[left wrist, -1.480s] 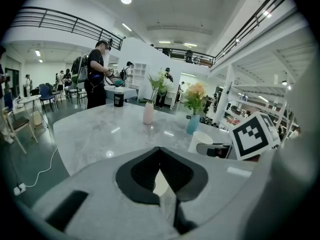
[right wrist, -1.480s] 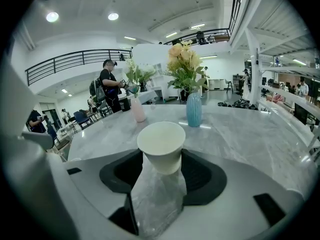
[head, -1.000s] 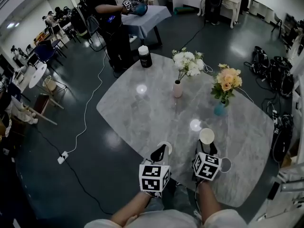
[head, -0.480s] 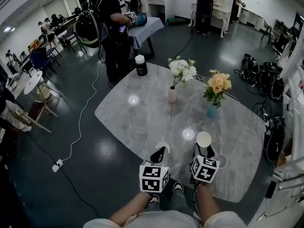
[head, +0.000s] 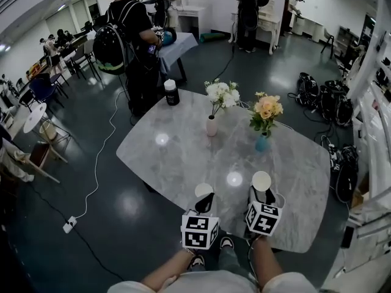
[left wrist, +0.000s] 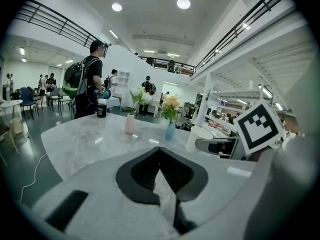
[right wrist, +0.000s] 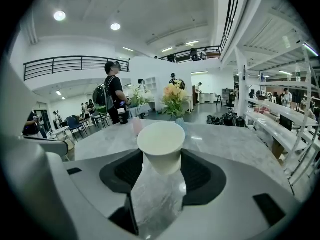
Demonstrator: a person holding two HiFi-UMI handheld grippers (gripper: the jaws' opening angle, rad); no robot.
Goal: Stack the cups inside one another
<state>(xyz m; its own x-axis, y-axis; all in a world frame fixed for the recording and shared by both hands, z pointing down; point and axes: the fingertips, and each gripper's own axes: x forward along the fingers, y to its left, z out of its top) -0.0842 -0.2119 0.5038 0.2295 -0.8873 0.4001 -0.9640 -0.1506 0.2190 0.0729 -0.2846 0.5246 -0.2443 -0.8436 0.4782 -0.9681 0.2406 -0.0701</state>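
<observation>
Grey marble-look table point(head: 183, 157), fills most of head view. Two flower vases mid-table: pink vase point(head: 211, 126) and blue vase point(head: 262, 142), near each other, not touching. Right gripper point(head: 261, 191) clamped on white cup point(head: 261, 180). Cup upright, mouth up, over near part of table, can't tell if it's resting on it. Left gripper point(head: 204, 201) beside it, jaws pinched together at tips, nothing between. Pale round spot point(head: 203, 190) right at left tips, tbh can't tell what it is.

Grippers are held out side by side; left gripper point(head: 205, 200) jaws are pressed together; right gripper point(head: 263, 194) is clamped round an upright white cup point(head: 262, 180).
</observation>
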